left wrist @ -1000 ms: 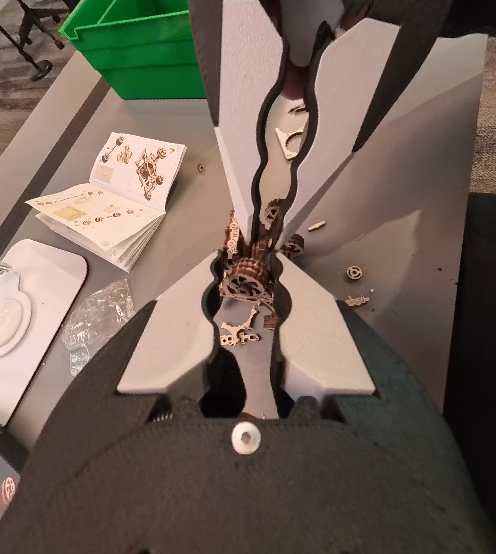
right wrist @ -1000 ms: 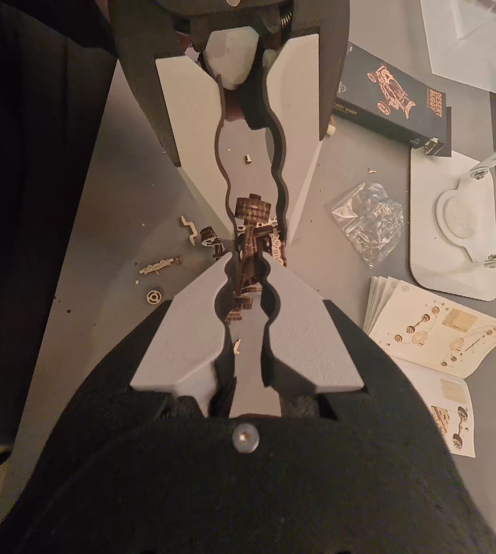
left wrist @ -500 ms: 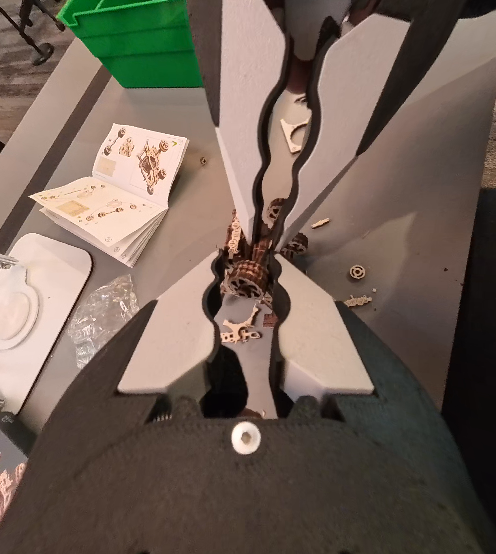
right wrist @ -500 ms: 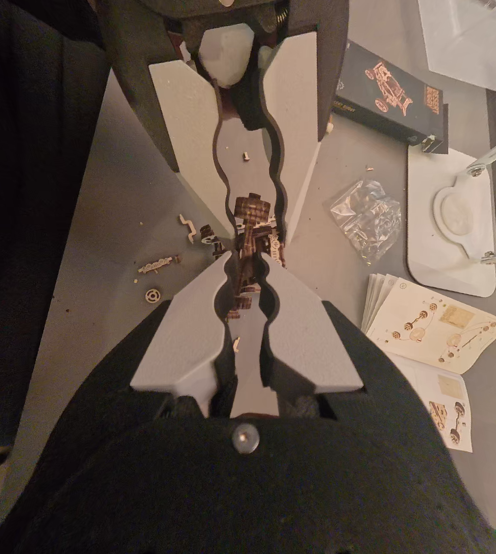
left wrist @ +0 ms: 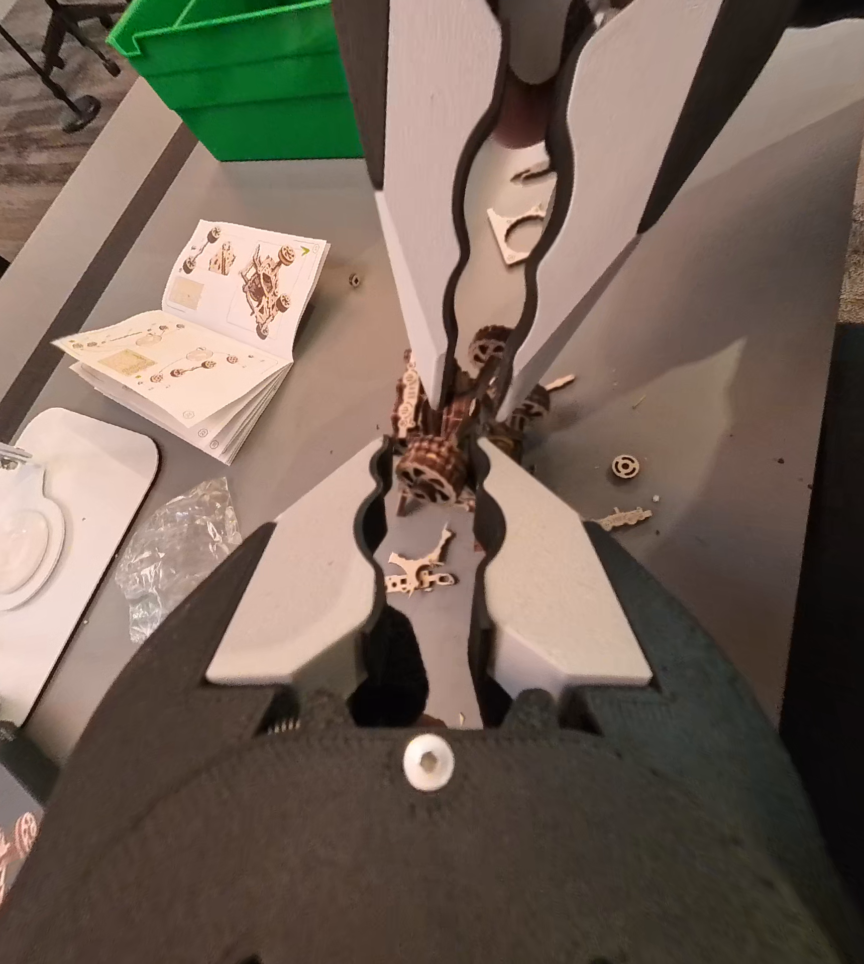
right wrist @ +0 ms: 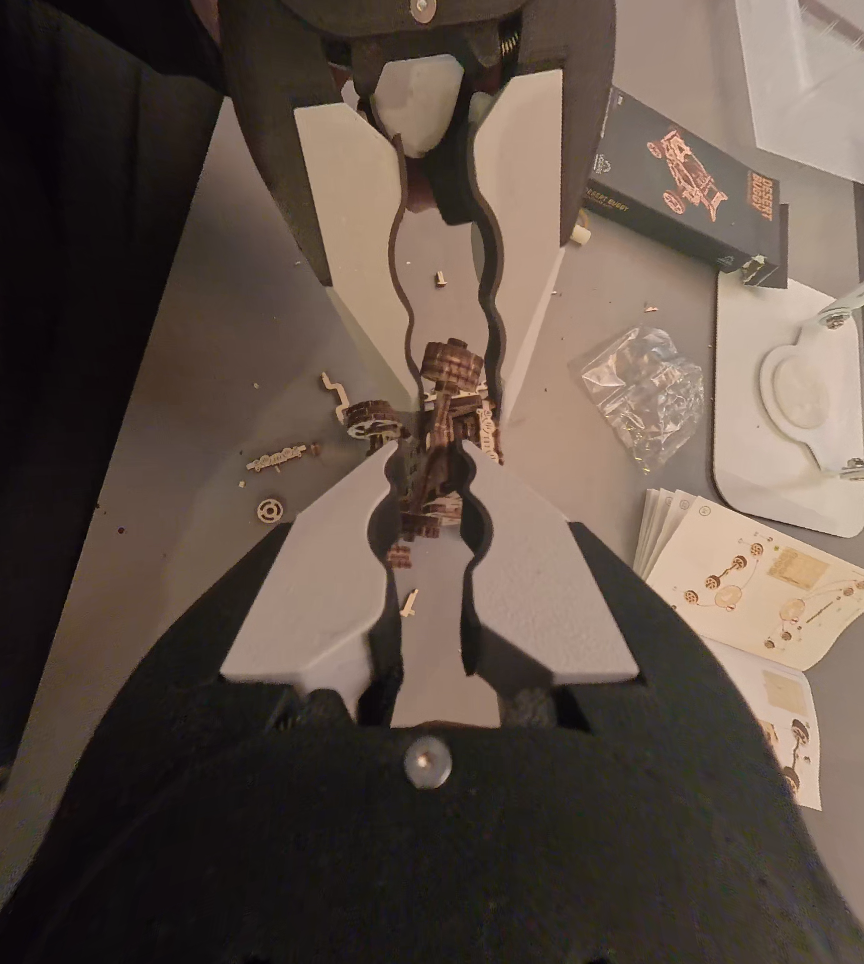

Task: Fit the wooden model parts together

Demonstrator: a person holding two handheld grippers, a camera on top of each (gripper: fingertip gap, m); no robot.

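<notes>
The wooden model (left wrist: 438, 443) sat mid-table (left wrist: 654, 323), pinched from opposite ends: the left gripper (left wrist: 430, 454) clenched on a wheel end, the right gripper (right wrist: 427, 454) narrowed around the frame. Loose parts (left wrist: 419, 571) lay just beside it, a booklet (left wrist: 200, 339) and plastic bag (left wrist: 179, 542) well apart on the booklet side, the table edge near opposite. Since half a second earlier both grips had stayed put; only the view shifted slightly

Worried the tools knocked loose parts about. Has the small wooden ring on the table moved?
No. The wooden ring still lies just below the long flat piece on the table.
</notes>
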